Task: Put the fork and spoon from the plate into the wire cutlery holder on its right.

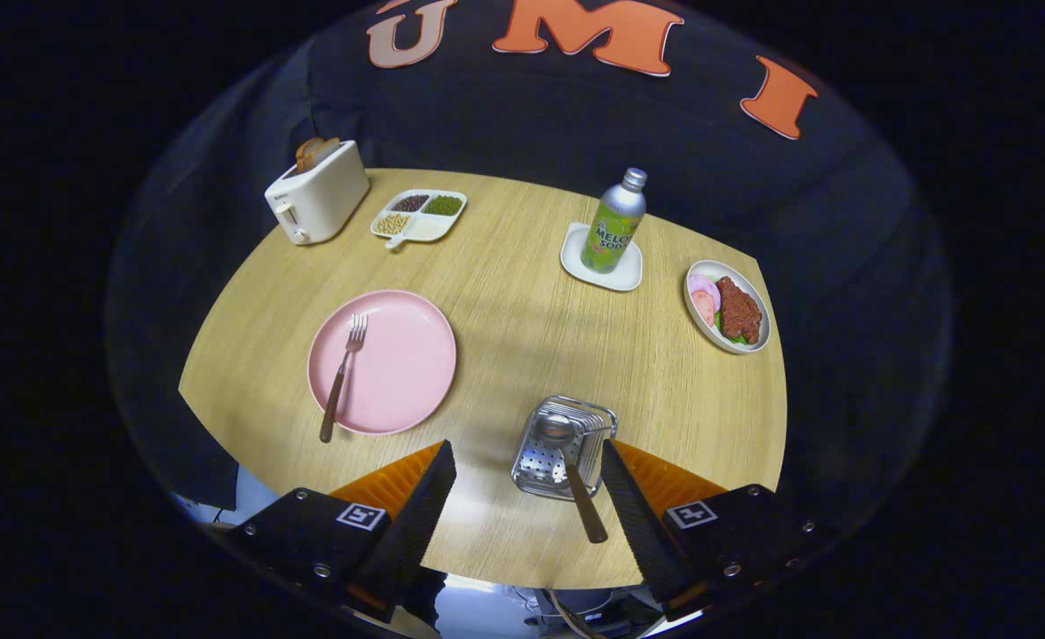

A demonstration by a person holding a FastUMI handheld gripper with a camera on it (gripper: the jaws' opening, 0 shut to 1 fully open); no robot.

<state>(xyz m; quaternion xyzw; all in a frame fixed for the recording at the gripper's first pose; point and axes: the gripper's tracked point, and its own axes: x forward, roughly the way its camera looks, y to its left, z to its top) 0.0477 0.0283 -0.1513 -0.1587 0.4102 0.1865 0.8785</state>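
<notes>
Gripper (526,484) hovers spread, empty, above wire cutlery holder (565,446), spoon (568,461) already inside. Fork (344,373) lies on pink plate (415,355), left. Likely light, stiff, slippery; wooden handle over rim offers best hold.

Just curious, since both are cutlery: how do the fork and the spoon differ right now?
The fork lies flat on the pink plate, its handle reaching over the rim; the spoon stands bowl-up in the wire cutlery holder, handle sticking out. The fork lies off beside the open jaws of the gripper, the spoon between them. Both have brown handles.
</notes>
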